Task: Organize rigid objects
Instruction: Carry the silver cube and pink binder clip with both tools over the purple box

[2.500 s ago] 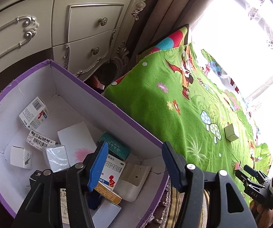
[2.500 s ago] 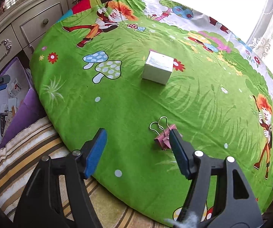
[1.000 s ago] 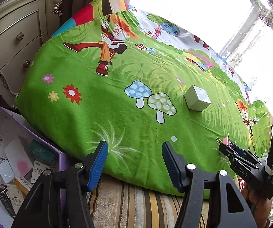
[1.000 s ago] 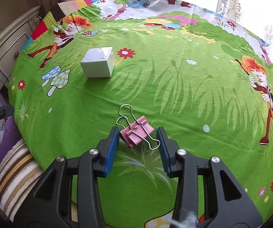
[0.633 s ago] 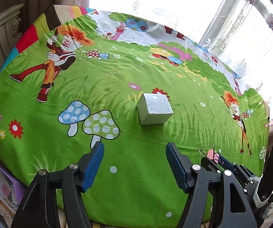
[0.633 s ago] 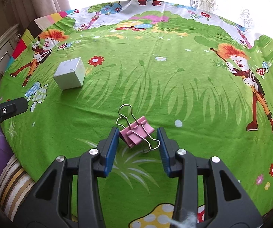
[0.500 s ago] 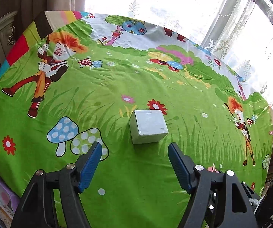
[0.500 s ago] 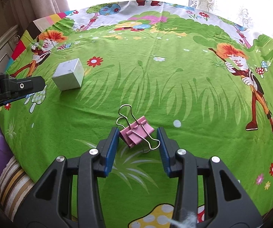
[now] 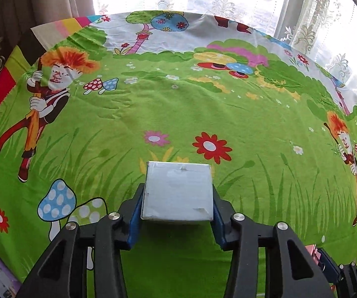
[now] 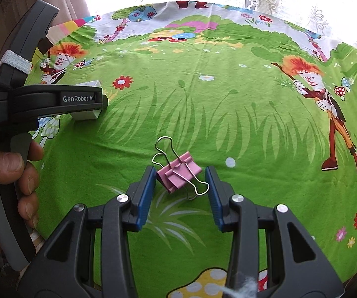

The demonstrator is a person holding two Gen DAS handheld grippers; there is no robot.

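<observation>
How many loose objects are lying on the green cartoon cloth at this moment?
2. A small white cardboard box sits between the blue pads of the left gripper. A pink metal binder clip sits between the pads of the right gripper. Others may be out of view.

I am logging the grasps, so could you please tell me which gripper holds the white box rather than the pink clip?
The left gripper: its jaws press the sides of the white box. The right gripper holds the pink binder clip.

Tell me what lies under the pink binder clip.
Under the pink binder clip, held between the right gripper jaws, only the green cartoon cloth shows. The spot directly beneath it is covered; contact with the cloth cannot be judged.
</observation>
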